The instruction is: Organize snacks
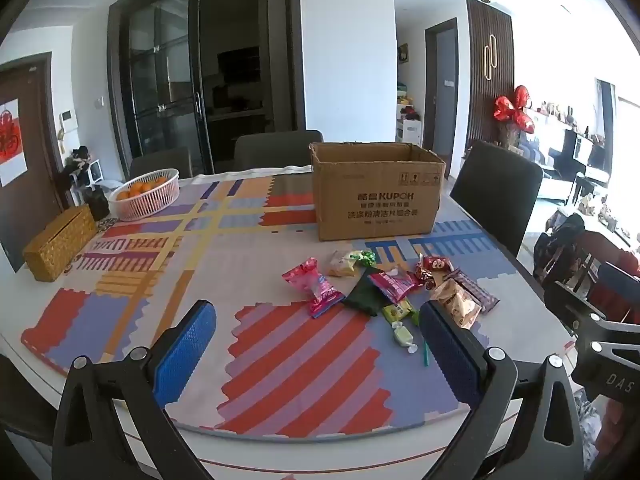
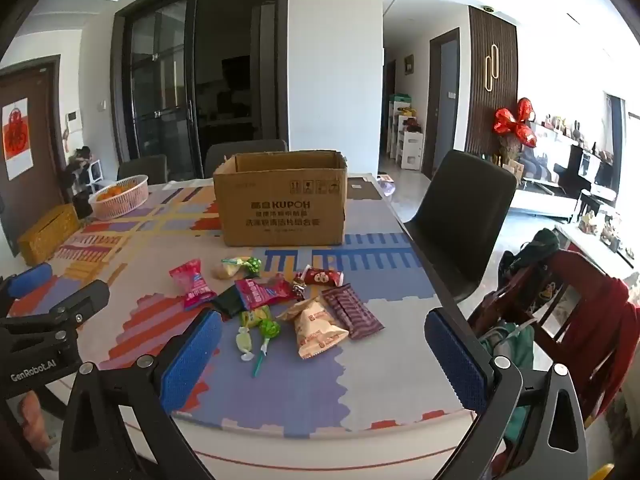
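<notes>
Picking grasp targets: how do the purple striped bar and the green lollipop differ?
The purple striped bar is a flat, long, sealed packet; the green lollipop is a small round wrapped head on a thin stick. The bar lies at the pile's right edge, the lollipop nearer the camera. Both lie loose on the table mat.

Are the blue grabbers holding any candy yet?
No. The left gripper and right gripper are both open and empty; the snacks lie on the table.

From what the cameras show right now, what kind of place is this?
Most likely the dining area of a home. A table under a colourful patterned cloth holds a brown cardboard box, a white basket of oranges and loose snacks, with dark chairs around it and a bright living room behind.
</notes>
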`<state>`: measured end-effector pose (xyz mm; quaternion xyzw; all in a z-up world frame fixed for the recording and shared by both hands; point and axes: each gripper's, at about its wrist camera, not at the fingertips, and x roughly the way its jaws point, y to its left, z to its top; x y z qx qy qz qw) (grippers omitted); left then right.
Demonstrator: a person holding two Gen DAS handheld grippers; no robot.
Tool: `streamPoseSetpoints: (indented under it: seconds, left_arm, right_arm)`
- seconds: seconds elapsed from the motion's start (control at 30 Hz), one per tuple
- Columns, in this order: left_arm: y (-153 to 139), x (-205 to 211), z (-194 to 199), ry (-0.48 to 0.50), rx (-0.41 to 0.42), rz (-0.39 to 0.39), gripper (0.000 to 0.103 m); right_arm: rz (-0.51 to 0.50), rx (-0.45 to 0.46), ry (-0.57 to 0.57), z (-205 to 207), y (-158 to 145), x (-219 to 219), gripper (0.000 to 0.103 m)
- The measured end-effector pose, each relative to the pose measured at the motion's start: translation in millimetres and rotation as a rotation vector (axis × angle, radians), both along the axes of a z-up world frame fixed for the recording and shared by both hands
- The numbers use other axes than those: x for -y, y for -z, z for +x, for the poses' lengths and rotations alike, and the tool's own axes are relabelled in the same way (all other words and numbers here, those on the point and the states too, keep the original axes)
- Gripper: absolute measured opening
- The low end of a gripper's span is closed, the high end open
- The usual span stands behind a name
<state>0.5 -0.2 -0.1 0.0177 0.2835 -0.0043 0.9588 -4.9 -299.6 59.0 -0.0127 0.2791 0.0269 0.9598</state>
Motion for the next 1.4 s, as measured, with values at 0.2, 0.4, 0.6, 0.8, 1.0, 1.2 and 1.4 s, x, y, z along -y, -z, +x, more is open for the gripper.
streamPoseSetpoints:
  seconds: [0.2,0.4,0.6,0.8,1.0,1.2,1.4]
  left_arm:
    - [1,-2,1,-0.005,0.008,-0.009,0.103]
    - [-1,-1,-1,0.006,0.006,-0.005,0.103]
    - [-3,-3,0,0.002,0.015,-0.002,0.103]
    - [-4,-4,0,0.002,0.016,-0.001,0.103]
    - [-5,-4,1,0.002,0.018,0.0,0.103]
    - [-5,-4,1,0.002,0.02,0.001,0.103]
    - [-8,-4,-1,0.002,0.021,0.003,0.103]
  right_arm:
    - [0.004,0.003,-0.008,-1,0,0,0.103]
    - [0.009,-0.007,0.0,1,0,1,0.103]
    - [0.011,-0.01,-0.001,1,0,2,0.103]
    - [0.008,-0.004,-0.001,-1,-1,0,0.103]
    - [0.01,-0.009,0.0,1,1,-3,0.103]
    - [0.01,-0.01,-0.001,1,1,-1,0.103]
    - [0.013,-0.008,-0.001,-2,-3,14,0.103]
